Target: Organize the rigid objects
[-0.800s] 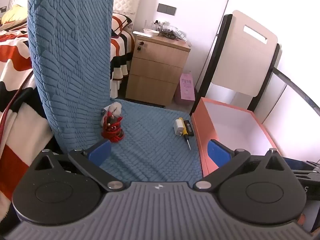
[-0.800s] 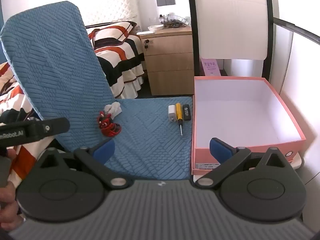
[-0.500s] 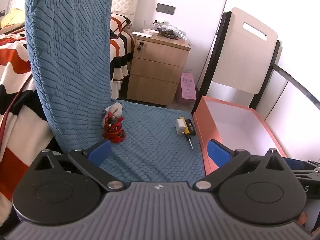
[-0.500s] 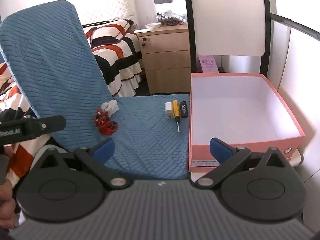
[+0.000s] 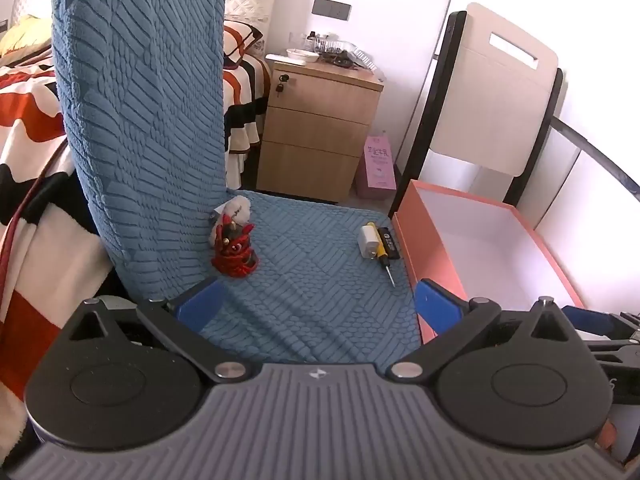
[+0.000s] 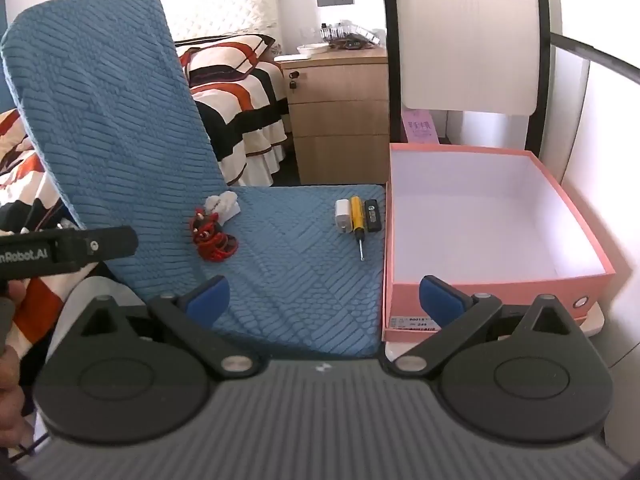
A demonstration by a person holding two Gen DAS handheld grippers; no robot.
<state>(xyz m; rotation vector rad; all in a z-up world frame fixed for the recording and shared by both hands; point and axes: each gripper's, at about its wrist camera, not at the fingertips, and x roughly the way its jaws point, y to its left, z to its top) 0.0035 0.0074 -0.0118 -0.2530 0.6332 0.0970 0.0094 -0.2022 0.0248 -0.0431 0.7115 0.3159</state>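
Observation:
On the blue-covered chair seat (image 6: 300,272) lie a white charger plug (image 6: 343,216), a yellow screwdriver (image 6: 357,222) and a small black device (image 6: 371,215), side by side near the right edge. A red figurine (image 6: 210,238) with a white tuft stands near the backrest; the left wrist view shows it too, the red figurine (image 5: 234,250), with the charger plug (image 5: 368,240) and screwdriver (image 5: 382,250). A pink open box (image 6: 480,216), empty and white inside, sits right of the seat. My left gripper (image 5: 316,304) and right gripper (image 6: 324,300) hover open above the seat's front, holding nothing.
A wooden nightstand (image 5: 320,132) with clutter on top stands behind the chair, and a striped bed (image 6: 236,92) lies to the left. A white chair back (image 6: 468,40) rises behind the box. The left gripper's body (image 6: 68,250) and a hand (image 6: 8,364) show at the right view's left edge.
Both views have shifted slightly: the objects and the pink box sit a little nearer and lower in frame. Both grippers stay wide open, and nothing on the seat has moved.

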